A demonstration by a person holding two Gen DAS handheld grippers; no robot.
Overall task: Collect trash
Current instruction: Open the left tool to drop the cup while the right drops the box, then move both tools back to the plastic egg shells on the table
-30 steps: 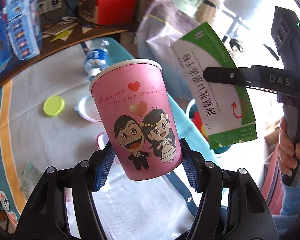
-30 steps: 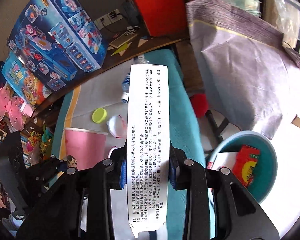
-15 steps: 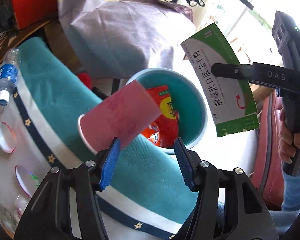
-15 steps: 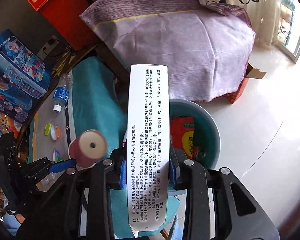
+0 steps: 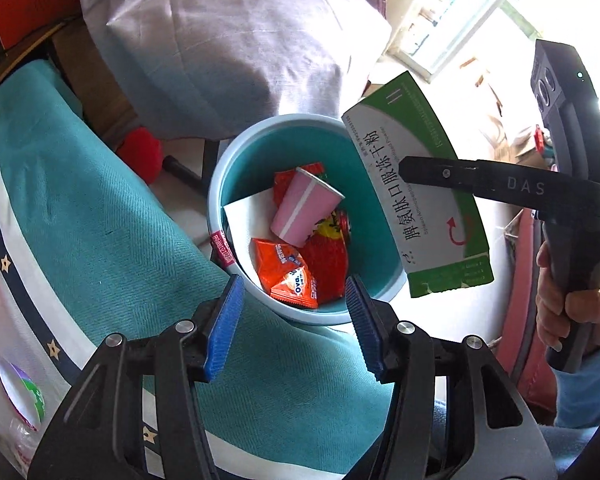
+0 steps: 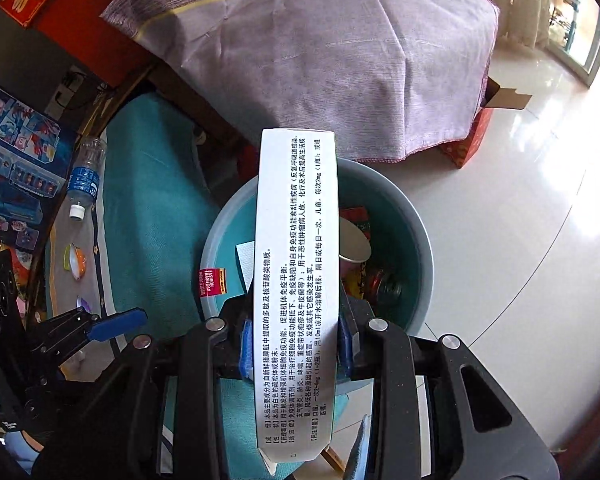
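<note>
The pink cup [image 5: 306, 208] lies in the teal bin [image 5: 236, 168] among wrappers; my left gripper [image 5: 296, 328] stands apart, empty. My right gripper [image 6: 296, 344] clamps the medicine box [image 6: 296, 280] above the bin, not yet dropped.

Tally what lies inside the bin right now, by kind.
Inside the bin:
Pink paper cup: 1
Orange snack packets: 2 visible
White paper sheet: 1
Can: 1
Total: 5
The medicine box is not counted; the right tool holds it above the bin.

"DAS" on the right hand-held gripper [image 5: 404, 168]
</note>
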